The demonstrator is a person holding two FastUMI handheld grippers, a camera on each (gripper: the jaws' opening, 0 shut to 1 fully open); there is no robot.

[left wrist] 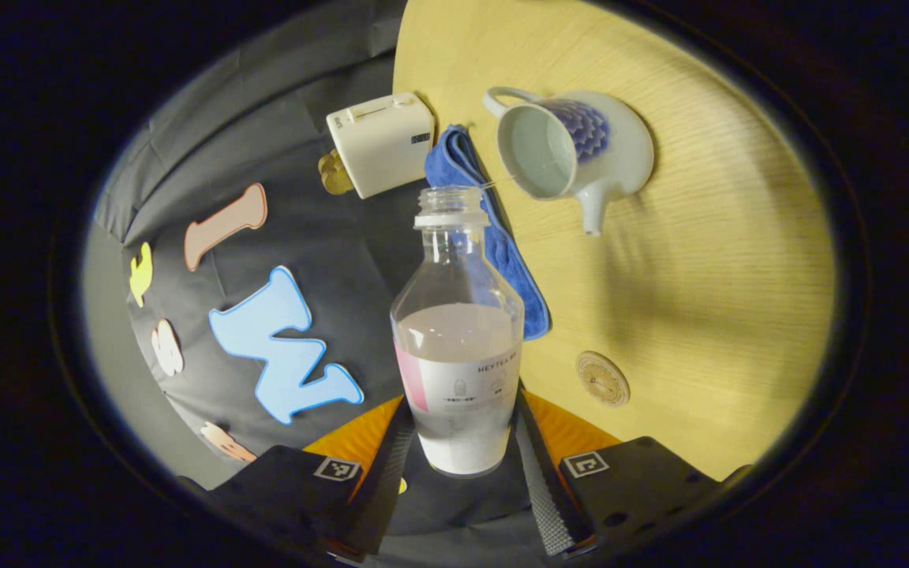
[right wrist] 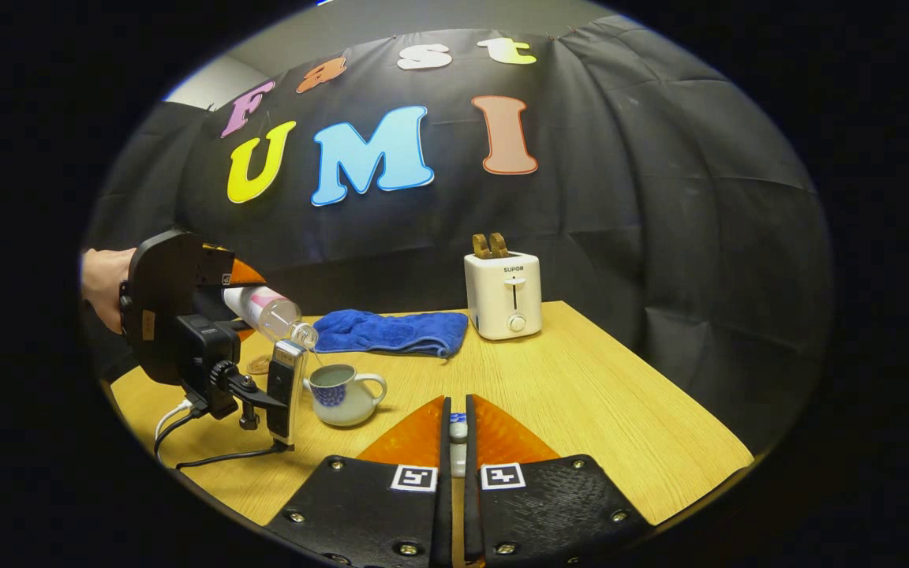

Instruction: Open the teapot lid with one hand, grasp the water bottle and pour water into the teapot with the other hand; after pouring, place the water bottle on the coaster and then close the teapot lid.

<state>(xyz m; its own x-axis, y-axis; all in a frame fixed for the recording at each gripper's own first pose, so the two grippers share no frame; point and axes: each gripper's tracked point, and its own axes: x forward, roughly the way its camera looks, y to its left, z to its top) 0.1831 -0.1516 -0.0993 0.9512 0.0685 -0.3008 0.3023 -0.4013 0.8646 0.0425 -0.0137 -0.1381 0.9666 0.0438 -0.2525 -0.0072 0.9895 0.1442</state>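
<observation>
The clear water bottle [left wrist: 458,339], uncapped and about half full, is tilted between the fingers of my left gripper [left wrist: 462,410], which is shut on it. A thin stream runs from its mouth into the open white-and-blue teapot [left wrist: 573,150] on the wooden table. In the right gripper view, the left gripper [right wrist: 253,304] holds the bottle [right wrist: 269,312] slanted over the teapot [right wrist: 342,394]. My right gripper [right wrist: 457,410] is shut on the small teapot lid [right wrist: 458,430], held above the table to the right of the pot. The round coaster [left wrist: 603,379] lies on the table near the bottle.
A white toaster [right wrist: 504,296] stands at the back of the table [right wrist: 620,410], with a folded blue cloth [right wrist: 391,331] to its left. A hand [right wrist: 103,284] holds the left gripper, and cables [right wrist: 210,456] trail over the table's front left.
</observation>
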